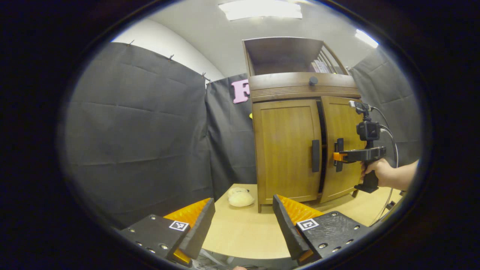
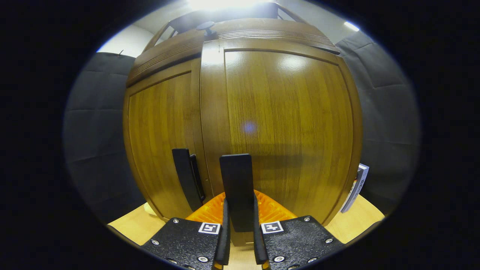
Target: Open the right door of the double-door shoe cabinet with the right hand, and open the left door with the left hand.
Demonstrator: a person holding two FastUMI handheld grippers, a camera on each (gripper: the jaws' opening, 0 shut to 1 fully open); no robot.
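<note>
The wooden shoe cabinet (image 1: 288, 88) stands on a table. In the left gripper view its left door (image 1: 285, 150) is shut, with a black upright handle (image 1: 315, 155). The right door (image 1: 347, 123) stands slightly ajar, a dark gap between the two. My right gripper (image 1: 339, 156), held by a hand (image 1: 378, 170), is at the right door's handle (image 1: 339, 144). In the right gripper view the right gripper (image 2: 239, 221) is shut on that black handle (image 2: 236, 187); the left door's handle (image 2: 183, 178) is just beside it. My left gripper (image 1: 243, 225) hangs open, well short of the cabinet.
A pale wooden table (image 1: 240, 232) carries the cabinet. Two cream soft lumps (image 1: 240, 198) lie by the cabinet's left foot. A black knob (image 1: 313, 80) sits on the band above the doors. Books (image 2: 358, 187) lean at the cabinet's right side.
</note>
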